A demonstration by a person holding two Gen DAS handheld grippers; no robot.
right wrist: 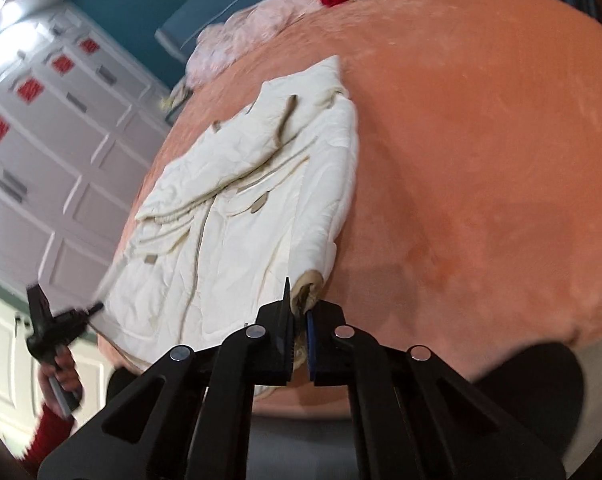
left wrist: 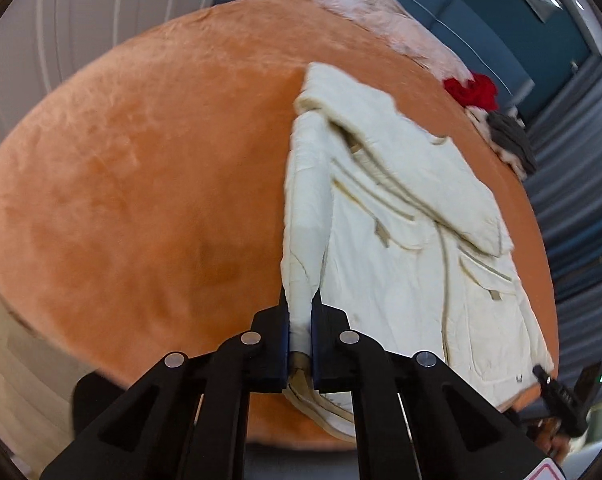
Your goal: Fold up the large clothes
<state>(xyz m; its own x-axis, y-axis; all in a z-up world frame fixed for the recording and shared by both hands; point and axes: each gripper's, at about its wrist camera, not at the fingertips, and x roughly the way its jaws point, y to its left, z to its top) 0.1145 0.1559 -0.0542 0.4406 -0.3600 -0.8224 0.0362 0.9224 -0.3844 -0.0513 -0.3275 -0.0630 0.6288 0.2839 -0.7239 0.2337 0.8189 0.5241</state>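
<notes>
A cream padded jacket (left wrist: 401, 220) lies spread on an orange plush bed cover (left wrist: 141, 160), one side folded over along its length. My left gripper (left wrist: 301, 304) is shut on the near end of that folded edge, with cream cloth pinched between the pads. In the right wrist view the same jacket (right wrist: 253, 208) stretches away to the upper left. My right gripper (right wrist: 303, 306) is shut on a rolled hem corner at its near right end. The right gripper (left wrist: 557, 392) also shows at the jacket's far corner. The left gripper (right wrist: 61, 316) is seen in a hand with a red sleeve.
A pale pink garment (left wrist: 361, 4), a red one (left wrist: 471, 88) and a grey one (left wrist: 509, 140) are heaped at the bed's far edge. White panelled cupboards (right wrist: 41, 140) stand beyond the bed, and a blue curtain (left wrist: 581, 200) hangs beside it. Bare orange cover (right wrist: 481, 160) lies alongside the jacket.
</notes>
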